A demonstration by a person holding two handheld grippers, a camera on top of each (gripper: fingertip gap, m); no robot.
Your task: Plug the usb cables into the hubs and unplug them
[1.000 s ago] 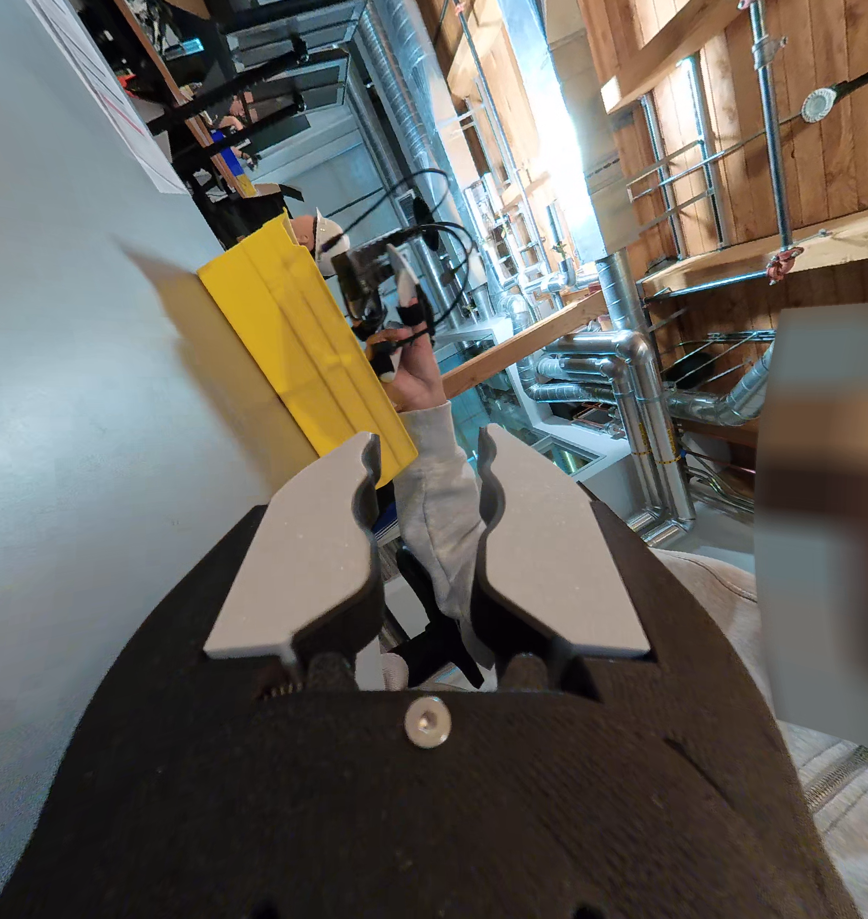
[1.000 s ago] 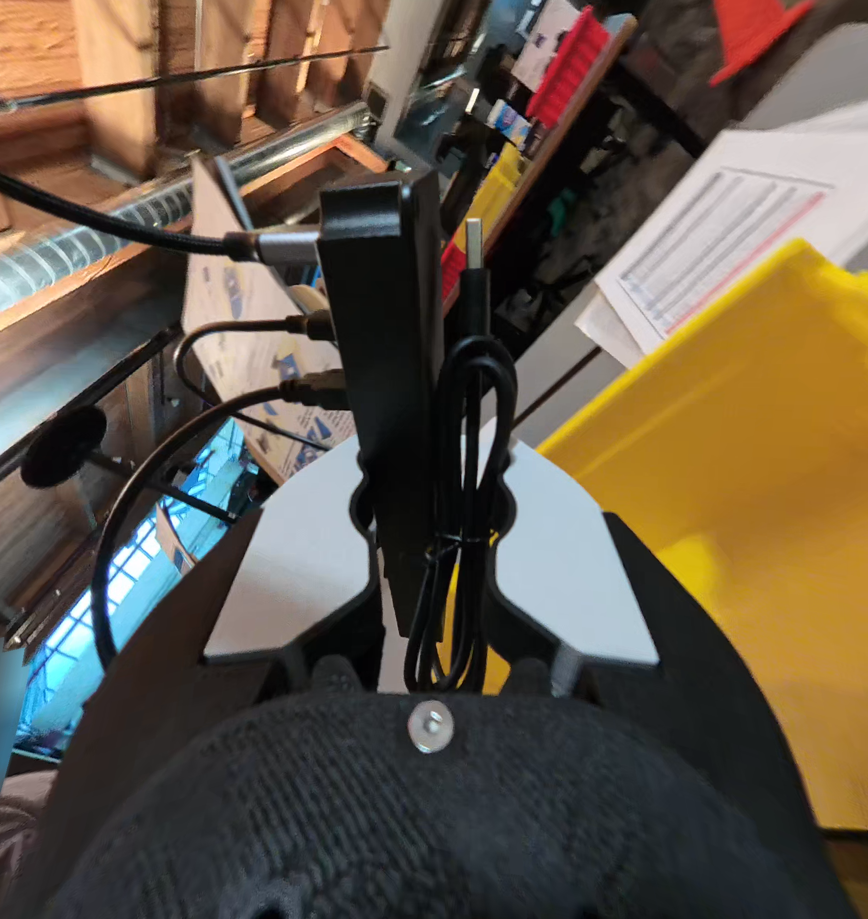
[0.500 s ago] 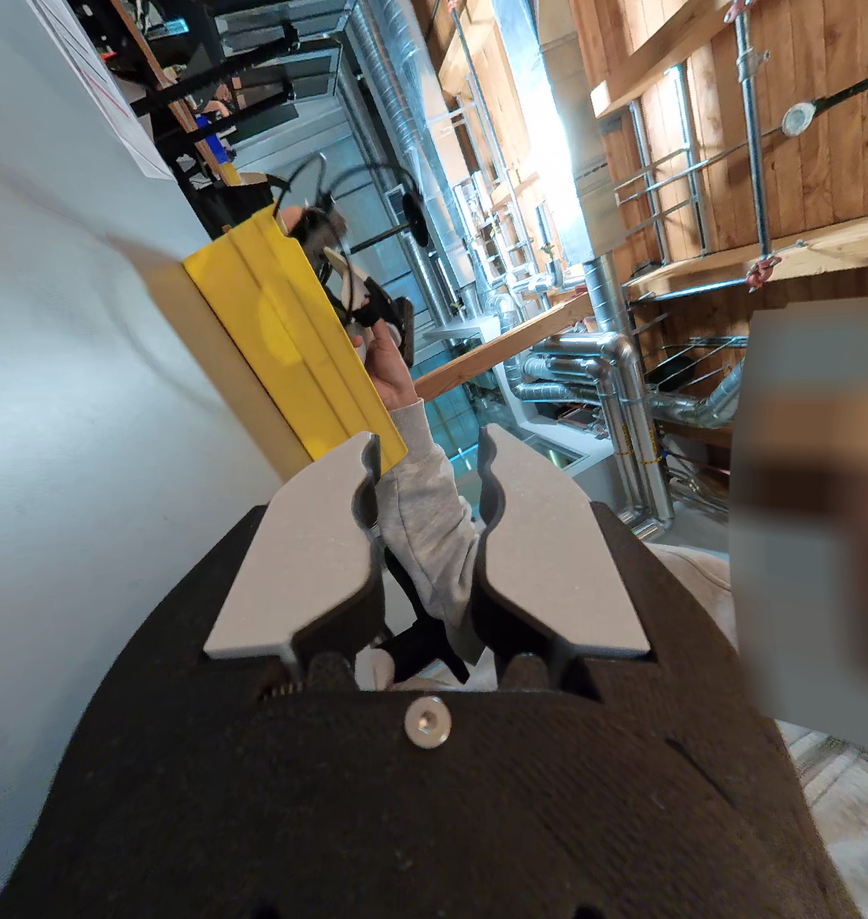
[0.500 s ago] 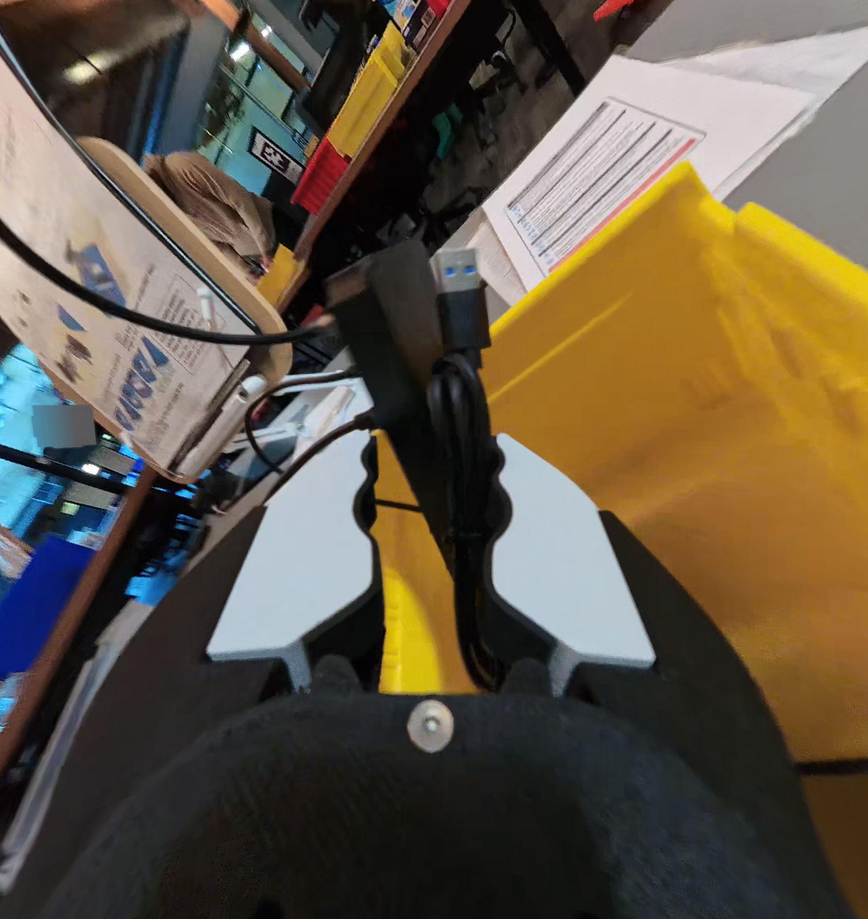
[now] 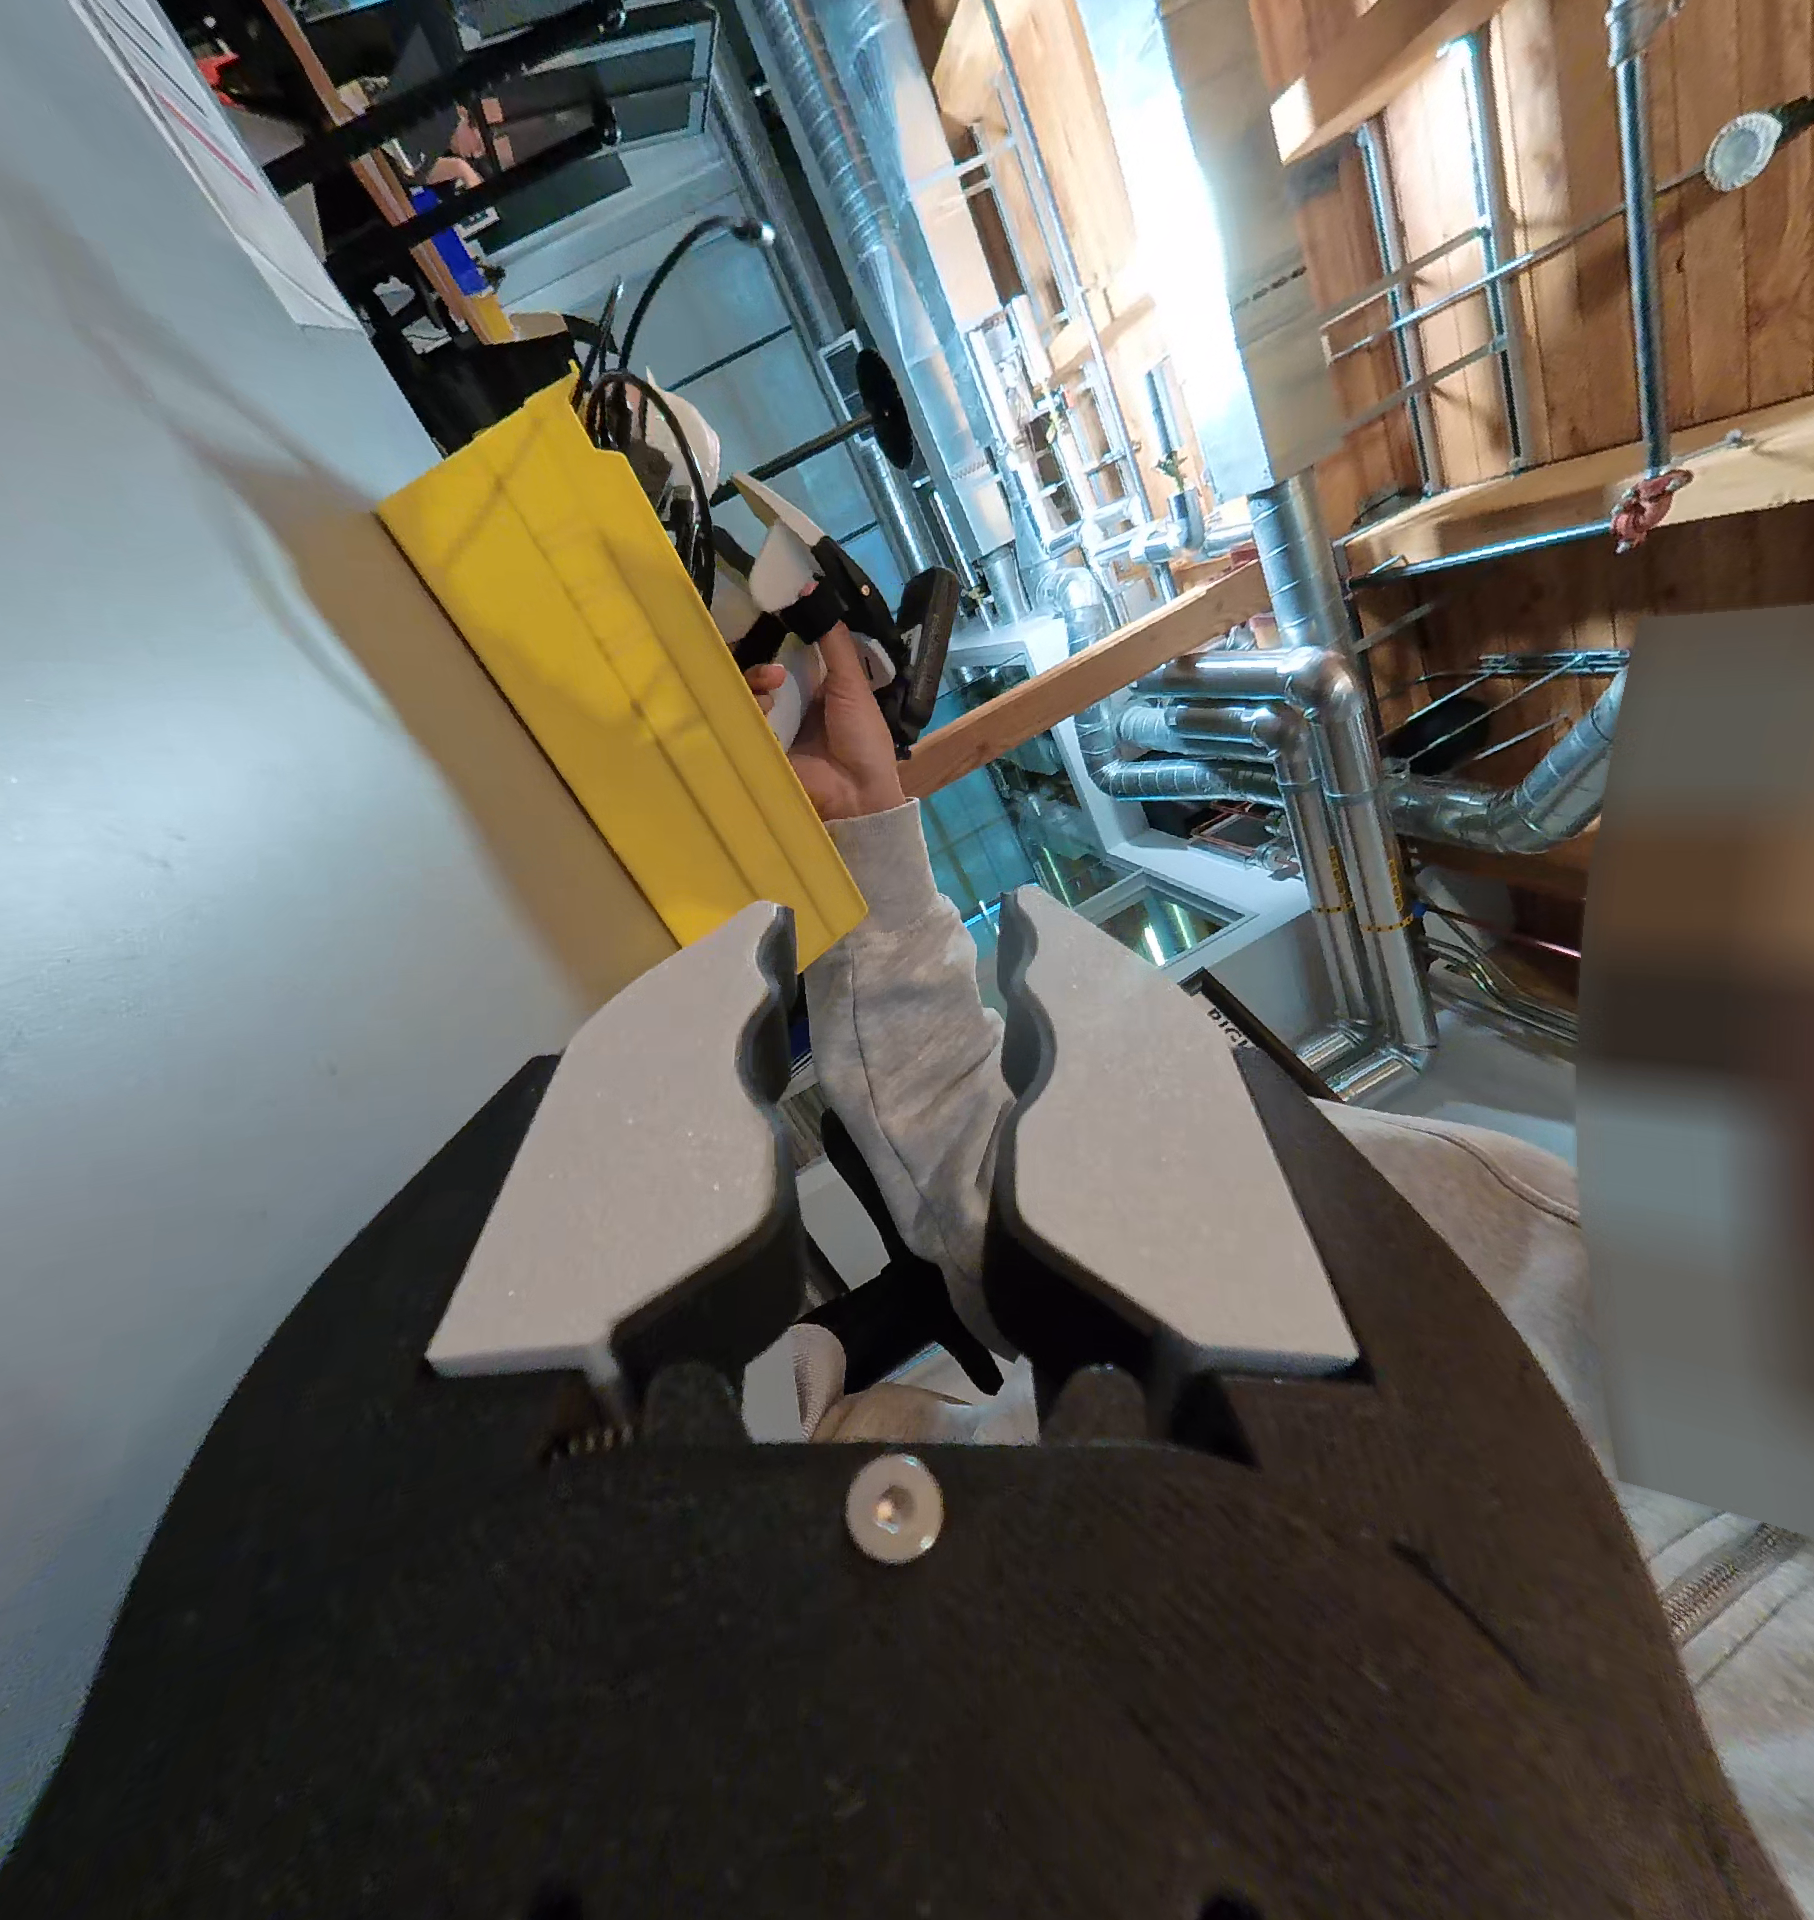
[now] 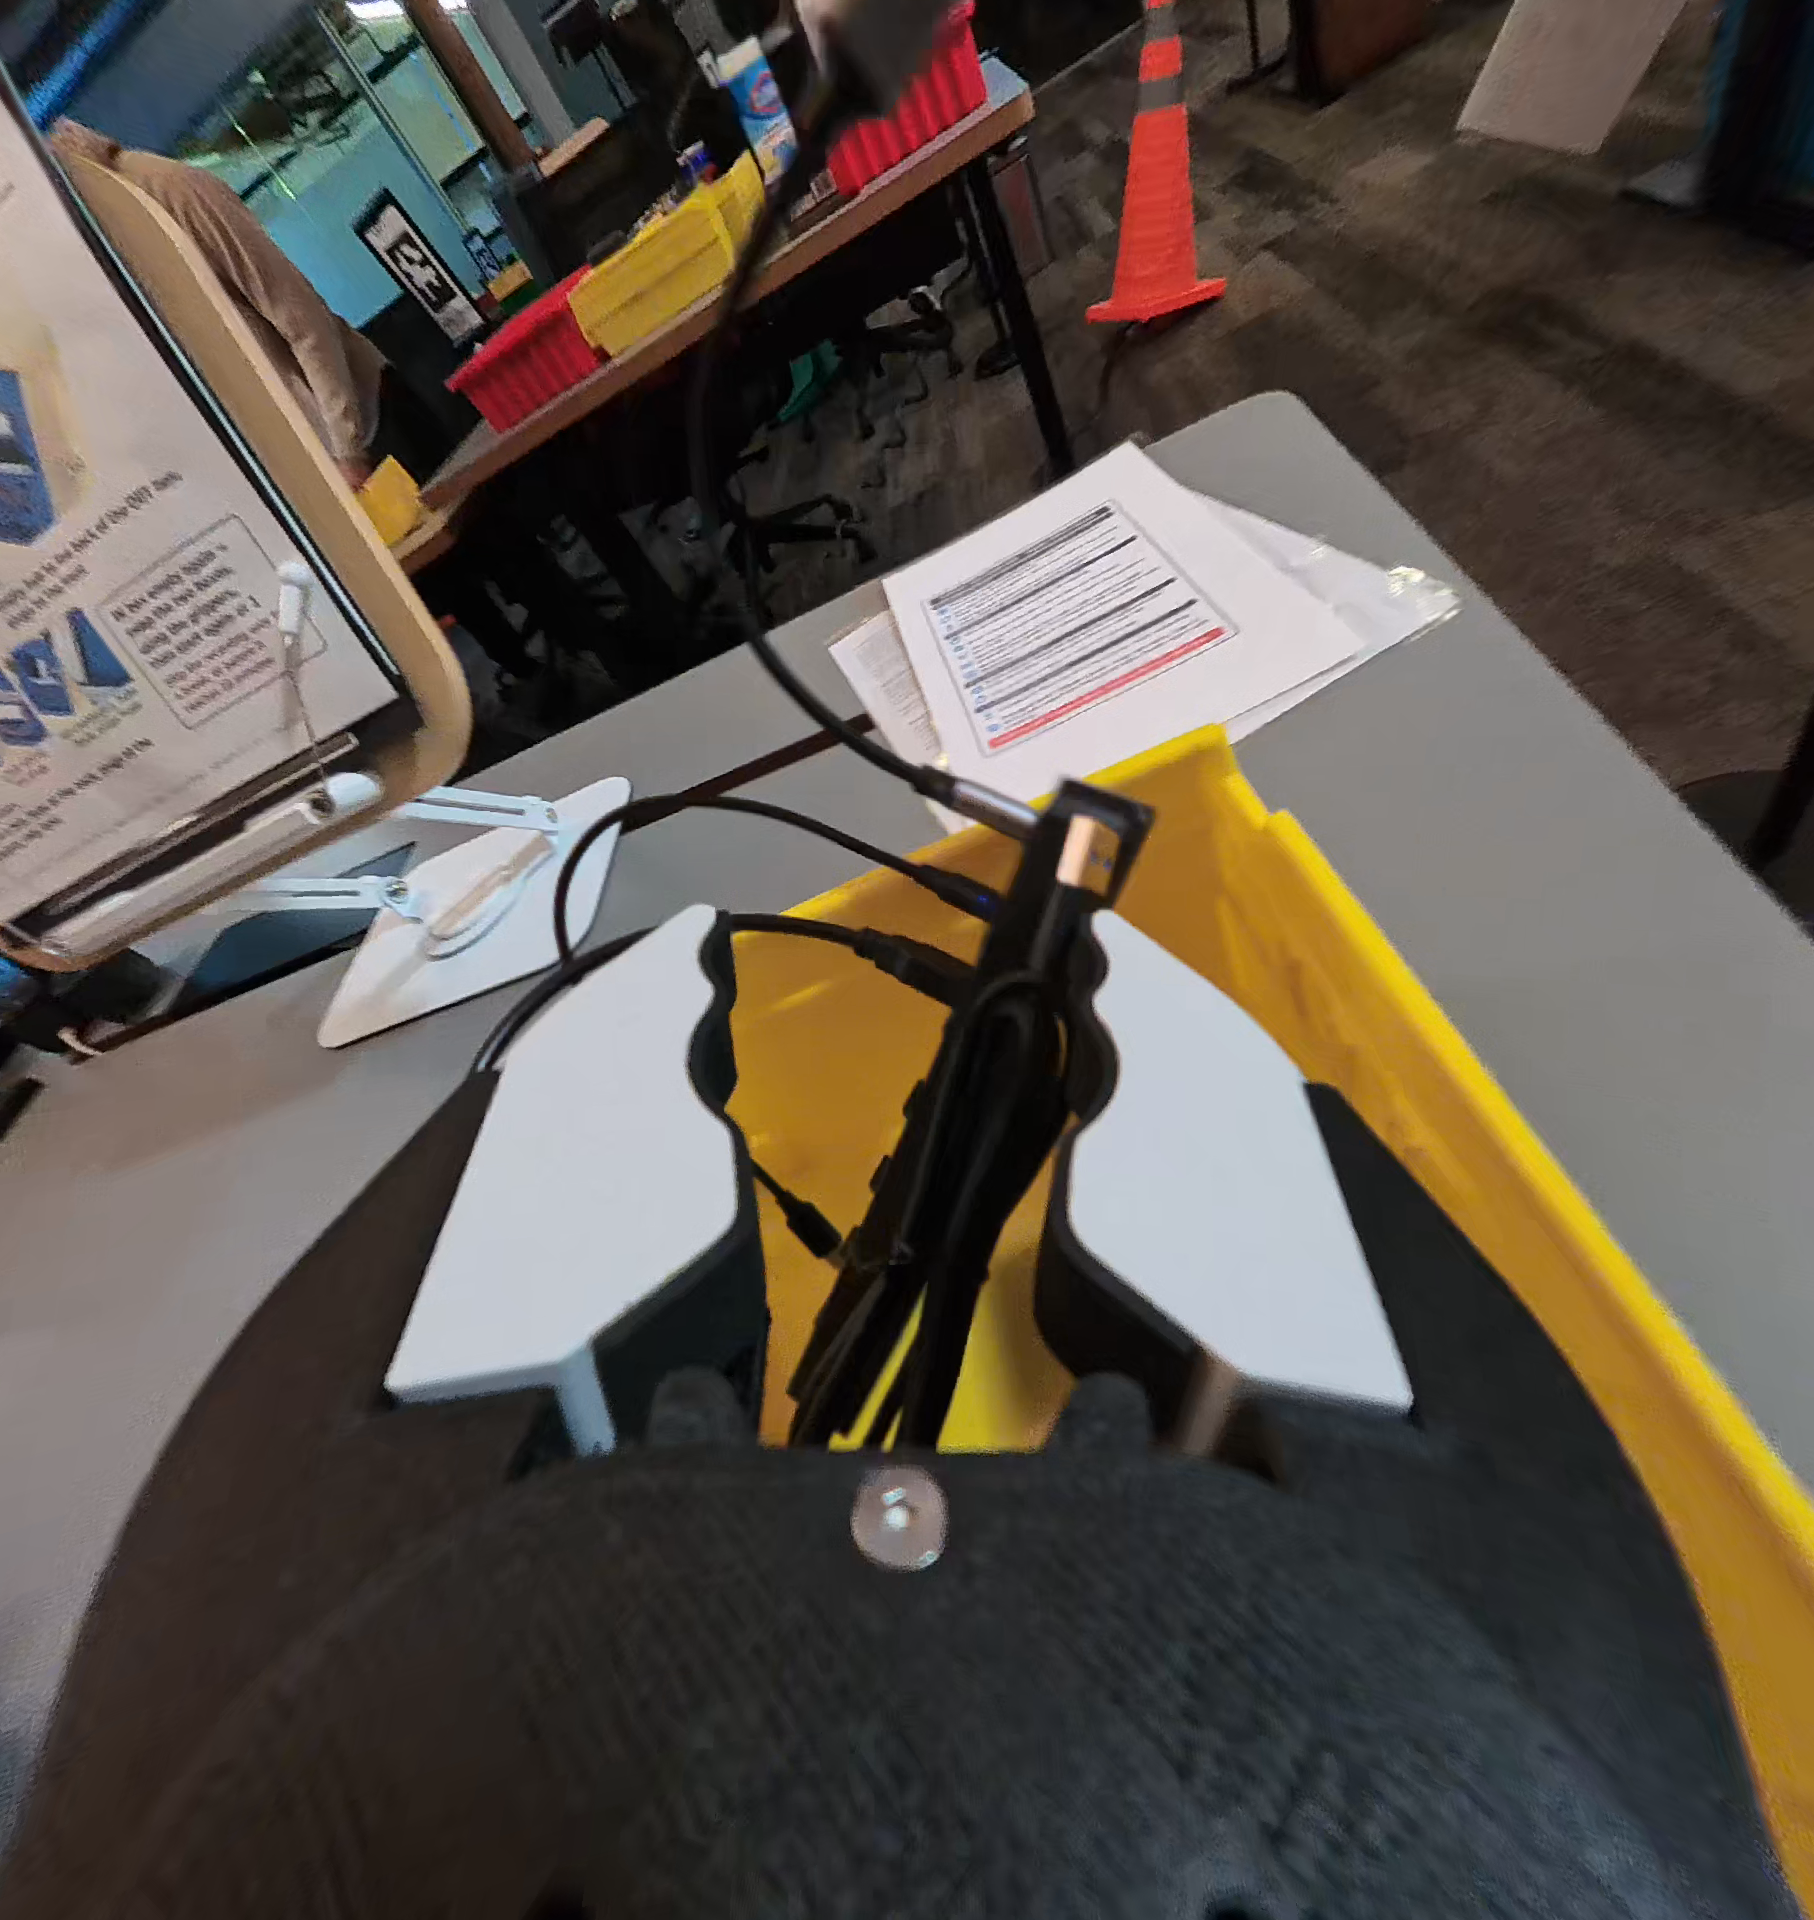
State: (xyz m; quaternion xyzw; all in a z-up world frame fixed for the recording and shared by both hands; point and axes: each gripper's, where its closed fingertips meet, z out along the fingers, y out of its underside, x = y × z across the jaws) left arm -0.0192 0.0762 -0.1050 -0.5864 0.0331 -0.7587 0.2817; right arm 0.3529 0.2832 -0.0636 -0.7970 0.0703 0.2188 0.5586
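Landmark: yellow bin (image 6: 1350,1039), standing on the grey table (image 6: 1557,831).

- Right gripper (image 6: 898,997): above the bin's open top. Fingers (image 6: 612,1153) spread wide, released; the hub leans against the inner edge of one finger, and whether it is supported there cannot be told.
- Hub (image 6: 1028,935): black, slim, between the right gripper's fingers, over the bin interior, tilted with its top end above the bin's far rim.
- Bundled cable (image 6: 970,1122): black, looped and tied, lying along the hub; its metal plug (image 6: 1085,852) sits at the hub's top end, blurred.
- Plugged cables (image 6: 778,821): three black leads entering the hub's side, arcing away over the table beyond the bin's far-left corner.
- Papers (image 6: 1079,623): printed sheets on the table just beyond the bin's far rim.
- White stand (image 6: 467,925): flat base on the table, left of the bin, carrying a framed board (image 6: 155,520).
- Left gripper (image 5: 887,966): well apart from the bin, turned sideways. Fingers (image 5: 643,1143) parted, empty.
- Hand (image 5: 846,738): grey sleeve, seen in the left wrist view beside the bin's wall (image 5: 612,707), holding the right gripper.
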